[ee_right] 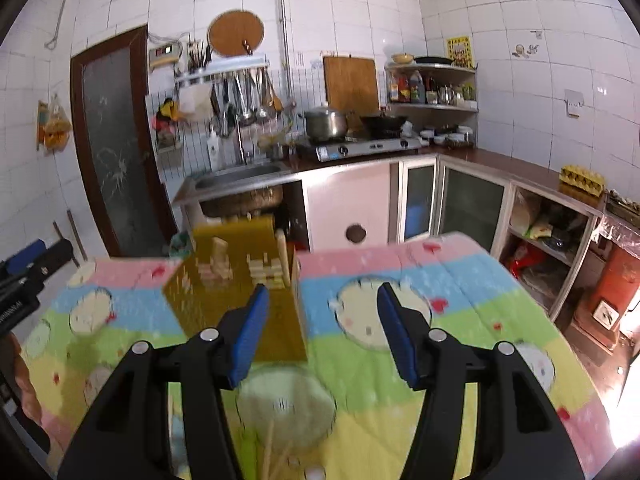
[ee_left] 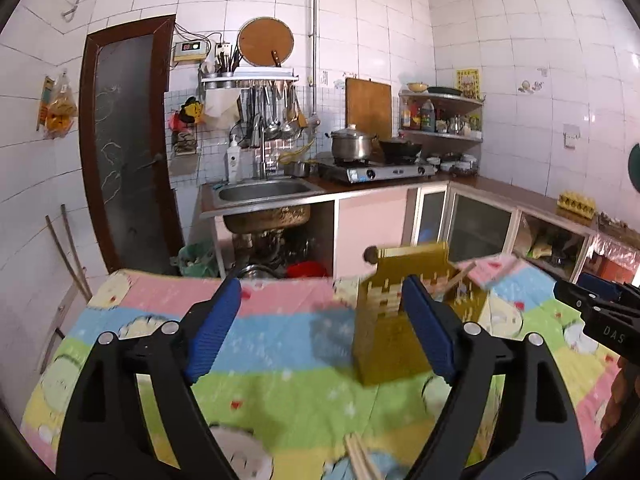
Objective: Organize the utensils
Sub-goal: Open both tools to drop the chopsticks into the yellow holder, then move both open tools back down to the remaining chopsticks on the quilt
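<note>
A yellow perforated utensil holder (ee_left: 380, 320) stands on a table under a colourful cartoon cloth (ee_left: 260, 360). My left gripper (ee_left: 322, 284) is open above the cloth with nothing between its blue pads; its right finger overlaps the holder's near side. Wooden chopsticks (ee_left: 360, 460) lie at the bottom edge, under the gripper. In the right wrist view the holder (ee_right: 208, 304) sits front left, with light sticks inside it. My right gripper (ee_right: 324, 292) is open and empty just right of it, and chopstick tips (ee_right: 272, 452) show below. Each gripper appears at the edge of the other's view.
Beyond the table's far edge runs a kitchen counter with a steel sink (ee_left: 264, 192), a gas stove (ee_left: 376, 170) carrying a pot and a wok, and an egg carton (ee_right: 582, 178). Open cabinets stand at the right, and a dark door (ee_left: 124, 148) at the left.
</note>
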